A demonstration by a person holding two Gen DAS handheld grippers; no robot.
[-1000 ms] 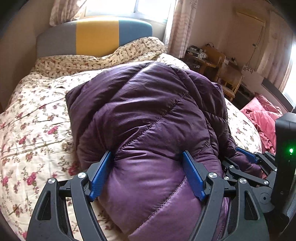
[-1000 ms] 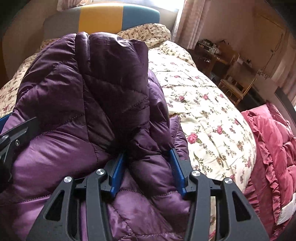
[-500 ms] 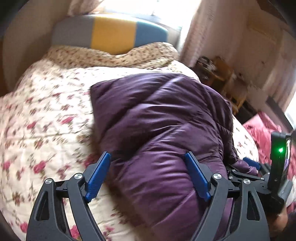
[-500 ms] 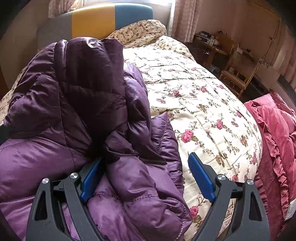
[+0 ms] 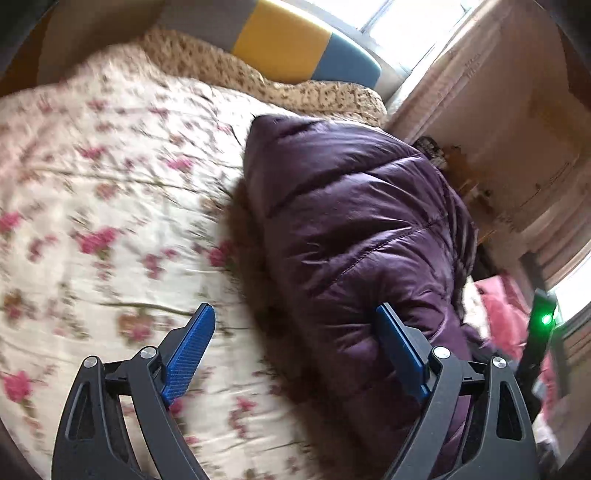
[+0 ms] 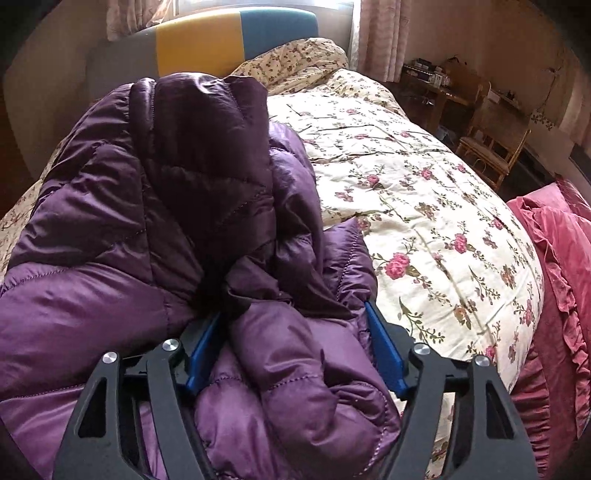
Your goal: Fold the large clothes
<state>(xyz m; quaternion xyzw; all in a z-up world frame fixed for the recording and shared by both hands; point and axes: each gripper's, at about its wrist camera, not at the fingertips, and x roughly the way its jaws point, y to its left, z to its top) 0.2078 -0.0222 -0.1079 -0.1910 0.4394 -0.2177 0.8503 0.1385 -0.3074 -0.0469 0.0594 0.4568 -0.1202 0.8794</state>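
A purple quilted down jacket (image 5: 362, 229) lies bundled on the floral bed cover (image 5: 110, 206). My left gripper (image 5: 295, 354) is open and empty at the jacket's left edge; its right finger touches the jacket and its left finger is over the cover. In the right wrist view the jacket (image 6: 155, 206) fills the left and middle. My right gripper (image 6: 291, 347) is open wide with a puffy fold of the jacket lying loose between its blue fingers. The right gripper's body with a green light (image 5: 546, 318) shows at the far right of the left wrist view.
The bed has a grey, yellow and blue headboard (image 6: 207, 44). A red ruffled blanket (image 6: 554, 266) lies along the bed's right side. A wooden desk and chair (image 6: 491, 144) stand by the far right wall. Curtains hang by the window (image 5: 388, 29).
My left gripper has let go of the jacket and swung left, so more floral cover shows. My right gripper opened and now sits loose around the fold.
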